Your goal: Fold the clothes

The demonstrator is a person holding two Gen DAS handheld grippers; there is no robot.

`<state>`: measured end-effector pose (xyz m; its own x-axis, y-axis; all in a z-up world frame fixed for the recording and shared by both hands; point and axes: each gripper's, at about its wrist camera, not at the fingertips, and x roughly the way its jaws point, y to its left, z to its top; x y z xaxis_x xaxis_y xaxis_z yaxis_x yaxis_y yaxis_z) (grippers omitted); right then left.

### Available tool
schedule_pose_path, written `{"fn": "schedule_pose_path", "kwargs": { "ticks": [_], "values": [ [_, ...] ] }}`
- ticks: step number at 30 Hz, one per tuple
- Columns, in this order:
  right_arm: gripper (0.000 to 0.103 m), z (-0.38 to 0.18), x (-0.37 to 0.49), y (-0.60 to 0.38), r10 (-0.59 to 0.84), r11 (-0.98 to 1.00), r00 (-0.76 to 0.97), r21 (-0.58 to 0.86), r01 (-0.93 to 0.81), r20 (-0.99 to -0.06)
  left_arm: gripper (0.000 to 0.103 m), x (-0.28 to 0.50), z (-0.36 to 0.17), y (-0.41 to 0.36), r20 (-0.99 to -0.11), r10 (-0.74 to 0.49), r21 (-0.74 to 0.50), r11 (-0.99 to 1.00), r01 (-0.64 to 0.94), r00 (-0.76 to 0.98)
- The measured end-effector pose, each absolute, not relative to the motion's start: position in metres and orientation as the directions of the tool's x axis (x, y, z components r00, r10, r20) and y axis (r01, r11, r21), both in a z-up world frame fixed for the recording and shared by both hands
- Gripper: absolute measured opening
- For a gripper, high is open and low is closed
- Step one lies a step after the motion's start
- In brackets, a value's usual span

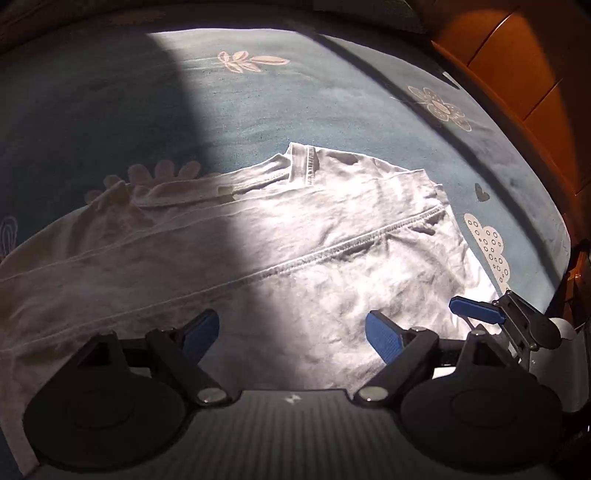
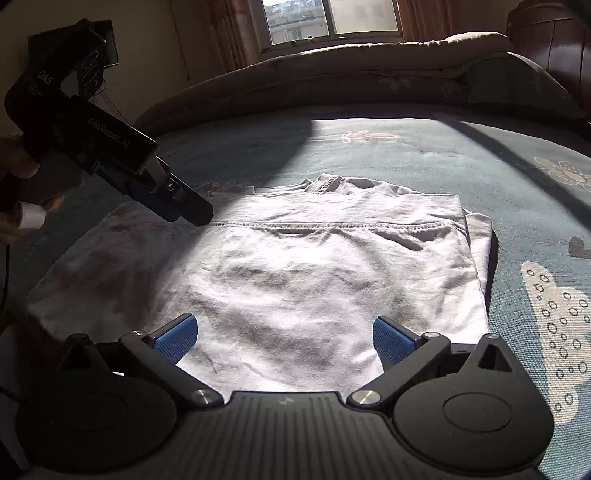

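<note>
A white T-shirt (image 1: 332, 236) lies partly folded on the blue flowered bedsheet (image 1: 332, 99), with its collar (image 1: 303, 166) on the far side and a stitched hem (image 2: 332, 224) running across the top layer. My left gripper (image 1: 291, 334) hovers open over the shirt's near left part, with nothing between its blue pads. In the right wrist view a hand holds the left gripper (image 2: 184, 212) above the shirt's shaded left side. My right gripper (image 2: 284, 338) stands open over the shirt (image 2: 314, 280) at its near edge, and the left wrist view shows the right gripper (image 1: 474, 312) at the shirt's right corner.
A rolled brown quilt (image 2: 332, 74) lies along the far end of the bed under a window (image 2: 328, 18). Orange wooden furniture (image 1: 517, 55) borders the bed on the right. Sunlight covers the shirt's right half; the left half is in shadow.
</note>
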<state>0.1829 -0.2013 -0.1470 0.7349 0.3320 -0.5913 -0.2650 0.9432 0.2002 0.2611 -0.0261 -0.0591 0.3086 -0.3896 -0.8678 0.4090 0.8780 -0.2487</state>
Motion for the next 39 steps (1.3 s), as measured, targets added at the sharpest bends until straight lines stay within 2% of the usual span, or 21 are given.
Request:
{"fn": "schedule_pose_path", "kwargs": {
  "ticks": [8,12,22,25,31,39],
  "values": [
    [0.103,-0.149,0.182,-0.197,0.314,0.949,0.741,0.16,-0.274,-0.594,0.087,0.269,-0.068,0.015,-0.85,-0.384,-0.305,0.917,0.257,0.36],
    [0.103,-0.15,0.181,-0.195,0.305,0.95,0.742,0.139,-0.278,-0.597,0.087,0.266,-0.052,0.025,-0.817,-0.408,-0.33,0.91,0.25,0.407],
    [0.103,-0.15,0.181,-0.194,0.301,0.951,0.743,0.132,-0.279,-0.598,0.087,0.265,-0.073,0.051,-0.827,-0.39,-0.347,0.921,0.179,0.405],
    [0.103,-0.15,0.181,-0.193,0.298,0.952,0.743,0.126,-0.28,-0.6,0.087,0.279,-0.057,0.064,-0.829,-0.311,-0.284,0.95,0.128,0.465],
    [0.103,-0.15,0.181,-0.193,0.296,0.952,0.743,0.123,-0.279,-0.601,0.087,0.313,-0.024,0.096,-0.773,-0.333,-0.345,0.935,0.082,0.539],
    [0.103,-0.152,0.18,-0.189,0.281,0.954,0.745,0.092,-0.286,-0.605,0.087,0.356,-0.069,0.101,-0.828,-0.314,-0.35,0.937,0.009,0.465]
  ]
}}
